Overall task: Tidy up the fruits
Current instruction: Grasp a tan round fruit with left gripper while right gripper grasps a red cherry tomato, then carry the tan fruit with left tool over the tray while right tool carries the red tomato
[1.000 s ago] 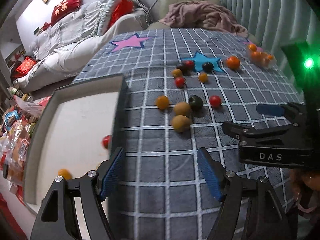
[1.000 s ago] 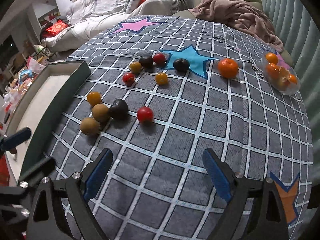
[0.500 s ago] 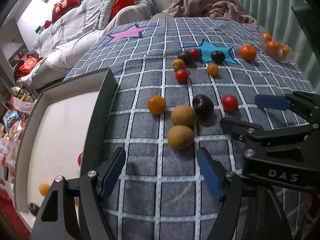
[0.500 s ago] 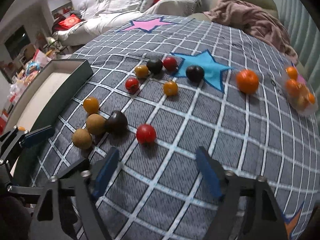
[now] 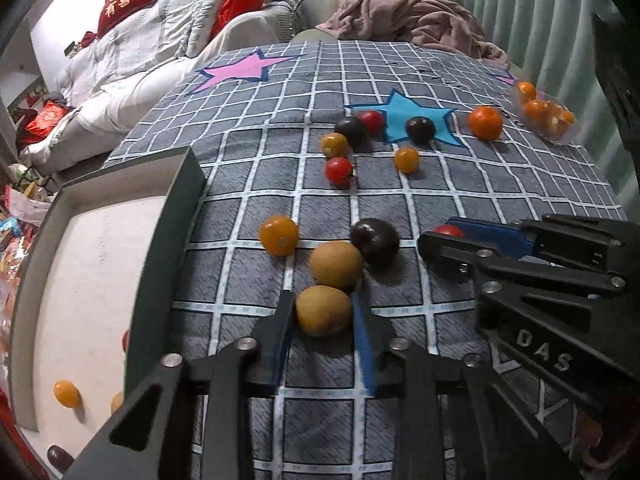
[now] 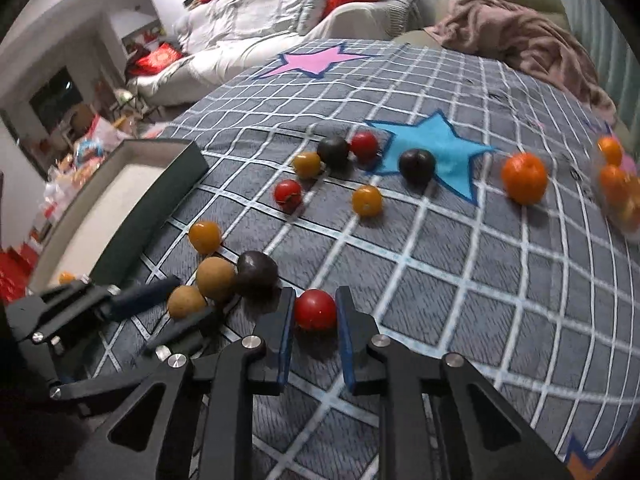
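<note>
To the left of the left hand-held gripper [image 5: 322, 314] lies a dark-walled tray [image 5: 160, 272] with a pale floor, already holding a few small fruits, among them a small orange one [image 5: 67, 393]. The left hand-held gripper itself is closed around a brown kiwi-like fruit [image 5: 323, 310], which sits on the grey checked cloth [image 5: 460, 184] with both blue pads against its sides. Just beyond it are a second brown fruit [image 5: 336, 264], a dark plum [image 5: 375, 242] and an orange fruit [image 5: 279, 235]. To its right, the right hand-held gripper [image 6: 316, 314] is clenched on a red tomato [image 6: 315, 309] that rests on the cloth. Farther ahead of both, more small red, orange and dark fruits lie scattered near a blue star, with a larger orange [image 6: 524, 178] to the right. The step appears to be a double pick-up; next, each fruit likely needs lifting and carrying left into the tray. The right tool's body reads "DAS" [image 5: 540, 350].
</note>
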Motion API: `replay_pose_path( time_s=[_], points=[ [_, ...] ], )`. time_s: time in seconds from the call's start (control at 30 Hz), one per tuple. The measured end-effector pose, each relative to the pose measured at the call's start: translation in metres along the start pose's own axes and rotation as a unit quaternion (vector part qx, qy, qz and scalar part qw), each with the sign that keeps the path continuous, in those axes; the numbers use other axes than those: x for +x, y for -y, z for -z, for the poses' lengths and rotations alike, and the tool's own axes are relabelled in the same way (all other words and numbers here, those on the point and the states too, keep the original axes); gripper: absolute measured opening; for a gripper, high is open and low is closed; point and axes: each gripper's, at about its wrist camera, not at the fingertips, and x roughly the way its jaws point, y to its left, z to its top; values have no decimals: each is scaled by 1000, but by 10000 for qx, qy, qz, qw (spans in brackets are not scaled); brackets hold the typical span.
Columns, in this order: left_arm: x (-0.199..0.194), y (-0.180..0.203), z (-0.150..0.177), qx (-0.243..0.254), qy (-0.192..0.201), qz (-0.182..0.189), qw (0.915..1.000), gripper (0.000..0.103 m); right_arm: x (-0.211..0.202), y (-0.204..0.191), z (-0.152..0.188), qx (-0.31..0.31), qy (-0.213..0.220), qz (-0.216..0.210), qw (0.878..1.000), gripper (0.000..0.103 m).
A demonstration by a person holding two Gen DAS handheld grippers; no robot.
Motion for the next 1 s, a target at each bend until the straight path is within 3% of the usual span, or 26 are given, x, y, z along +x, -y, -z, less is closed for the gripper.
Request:
replay_pose_path(
  time_s=[0.33, 0.7, 1.0],
  points=[
    [-16, -5, 20, -117, -177, 227, 9995, 30, -28, 16, 34, 515, 34, -46, 9987, 22],
    [-33, -6, 48, -119, -218, 426, 9988, 30, -49, 6, 66, 586, 0, 49, 9983, 22],
    [-53, -14, 52, -172, -23, 562, 9983, 30, -64, -7, 64, 469, 75, 126, 9988, 22]
  ],
)
